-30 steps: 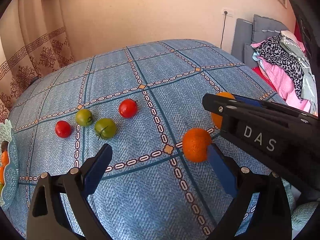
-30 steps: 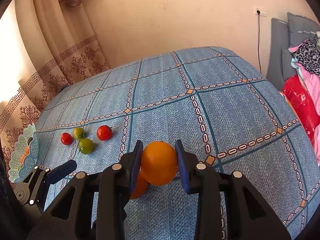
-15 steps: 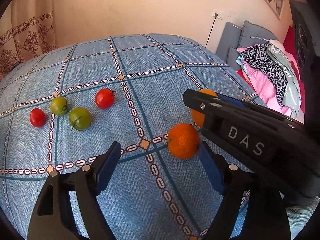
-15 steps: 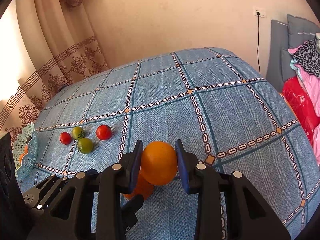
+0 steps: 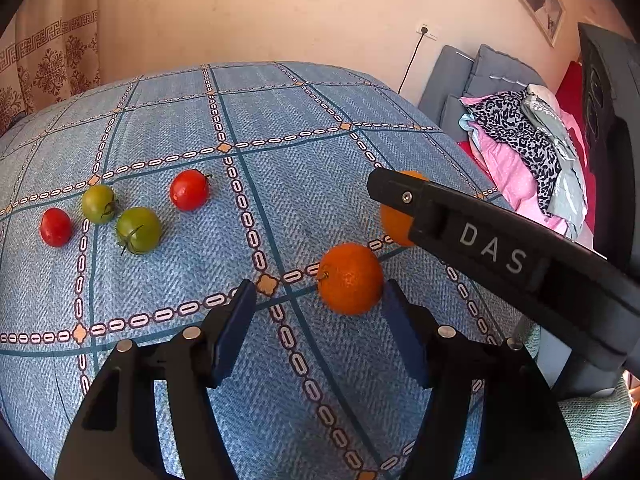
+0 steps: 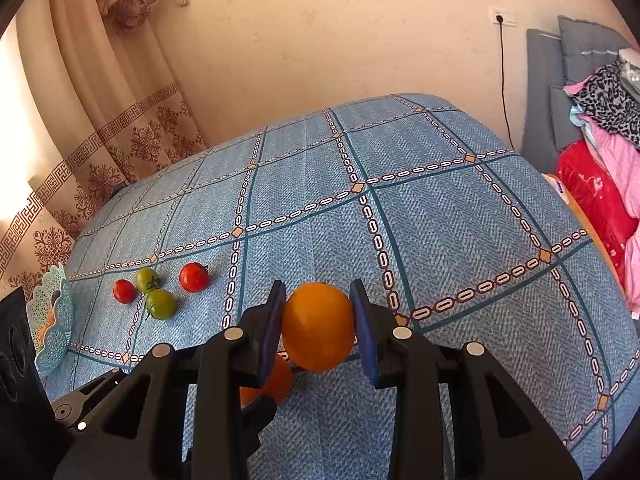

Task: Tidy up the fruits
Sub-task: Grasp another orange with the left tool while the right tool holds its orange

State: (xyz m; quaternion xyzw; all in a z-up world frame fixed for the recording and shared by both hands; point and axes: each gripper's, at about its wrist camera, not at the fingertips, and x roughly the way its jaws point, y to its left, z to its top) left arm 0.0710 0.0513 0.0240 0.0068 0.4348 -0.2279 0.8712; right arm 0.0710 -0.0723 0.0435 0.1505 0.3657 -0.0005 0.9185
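My left gripper (image 5: 319, 300) is open low over the blue checked cloth (image 5: 280, 120). A small orange (image 5: 350, 278) lies on the cloth just ahead of its fingertips, close to the right finger. My right gripper (image 6: 318, 300) is shut on a bigger orange (image 6: 318, 326) and holds it above the cloth. In the left wrist view that arm is a black bar marked DAS, half hiding its orange (image 5: 394, 220). The small orange (image 6: 266, 380) shows partly under the right gripper's left finger. Two red tomatoes (image 5: 189, 190) (image 5: 55, 227) and two green tomatoes (image 5: 98, 204) (image 5: 139, 230) lie at the left.
A teal lattice basket (image 6: 54, 320) with orange fruit inside stands at the table's left edge. Clothes (image 5: 528, 148) are piled on grey cushions (image 6: 580, 48) beyond the right edge. A curtain (image 6: 100, 100) hangs at the back left.
My left gripper has swung right and closer to the small orange, and its jaws have narrowed. The basket has left its view. The right gripper keeps its orange, nearly still.
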